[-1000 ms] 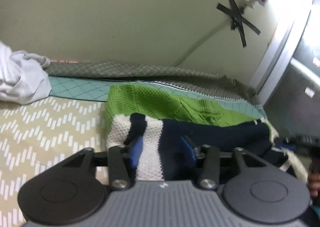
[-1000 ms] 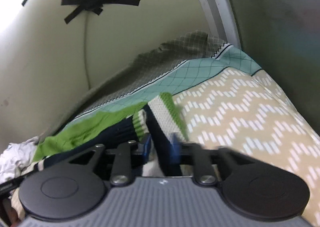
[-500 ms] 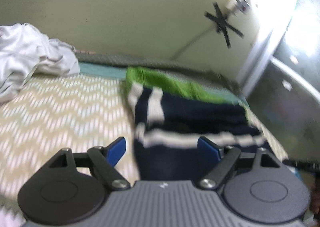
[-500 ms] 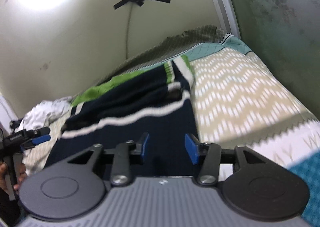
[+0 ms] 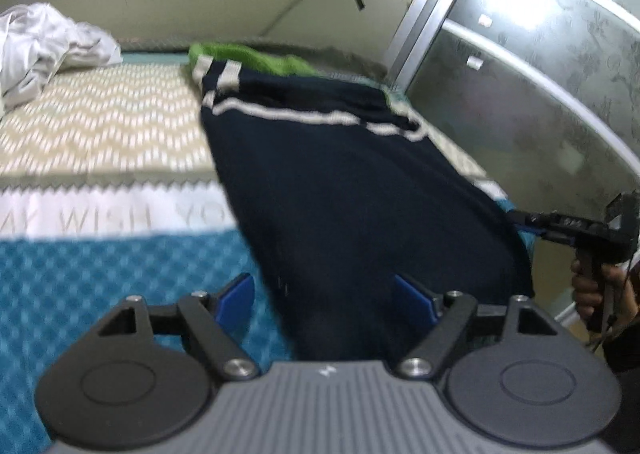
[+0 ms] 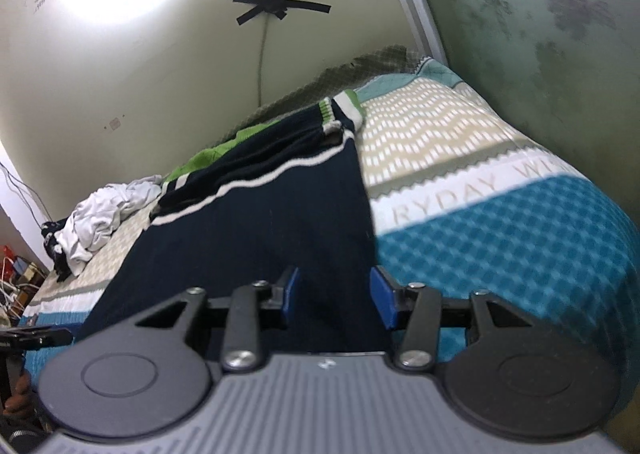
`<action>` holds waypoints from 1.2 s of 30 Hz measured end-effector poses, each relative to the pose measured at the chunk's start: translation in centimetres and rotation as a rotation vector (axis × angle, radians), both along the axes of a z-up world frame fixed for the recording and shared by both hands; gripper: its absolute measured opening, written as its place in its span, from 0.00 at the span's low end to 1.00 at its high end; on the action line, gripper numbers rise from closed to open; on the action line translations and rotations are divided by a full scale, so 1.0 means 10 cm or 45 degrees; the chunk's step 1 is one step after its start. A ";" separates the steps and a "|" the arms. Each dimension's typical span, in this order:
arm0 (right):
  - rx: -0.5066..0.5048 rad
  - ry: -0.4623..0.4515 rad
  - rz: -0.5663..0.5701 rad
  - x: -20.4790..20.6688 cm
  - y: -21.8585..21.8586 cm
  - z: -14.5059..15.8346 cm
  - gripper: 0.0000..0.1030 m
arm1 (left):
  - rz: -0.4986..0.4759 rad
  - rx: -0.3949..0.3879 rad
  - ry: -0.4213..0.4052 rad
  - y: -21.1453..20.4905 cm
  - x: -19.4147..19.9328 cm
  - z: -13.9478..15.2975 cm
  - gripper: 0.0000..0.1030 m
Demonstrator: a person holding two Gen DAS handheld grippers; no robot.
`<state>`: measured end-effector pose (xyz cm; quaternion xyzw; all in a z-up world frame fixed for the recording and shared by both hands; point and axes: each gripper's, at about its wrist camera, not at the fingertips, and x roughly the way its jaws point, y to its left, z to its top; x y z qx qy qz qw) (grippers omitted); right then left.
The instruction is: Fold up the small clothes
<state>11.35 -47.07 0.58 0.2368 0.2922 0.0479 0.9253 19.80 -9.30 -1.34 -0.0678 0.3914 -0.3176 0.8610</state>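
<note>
Navy sweater (image 5: pixel 352 190) between both grippers' parted pads, left closing; white clothes (image 5: pixel 44 42) beyond.

Pale grey capital letters run along the white woven band of the patterned bedspread (image 5: pixel 100 210), between its beige zigzag field and its blue checked field. In the left wrist view the band reads "AY WISH YO" (image 5: pixel 112 216), cut off at the left picture edge and covered at the right end by the dark navy knitted sweater (image 5: pixel 352 190). In the right wrist view the same band shows "RYDAY W" (image 6: pixel 472 194), starting at the sweater's edge and blurring toward the side of the bed. Small wall stickers are too blurred to read.
</note>
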 end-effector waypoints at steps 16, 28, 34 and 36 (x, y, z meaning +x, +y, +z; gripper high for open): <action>0.150 0.051 0.083 -0.52 -0.12 -0.31 0.43 | -0.062 0.019 0.163 -0.10 -0.22 -0.06 0.24; 0.310 -0.120 0.313 -0.46 -0.15 -0.03 0.11 | -0.029 -0.392 0.242 0.35 0.02 0.17 0.12; 0.357 -0.235 0.205 0.47 -0.32 0.41 0.11 | 0.144 -0.540 0.172 0.39 0.79 0.48 0.13; 0.334 -0.238 0.105 0.95 -0.32 0.48 0.15 | 0.263 -0.494 0.162 0.30 1.18 0.48 0.21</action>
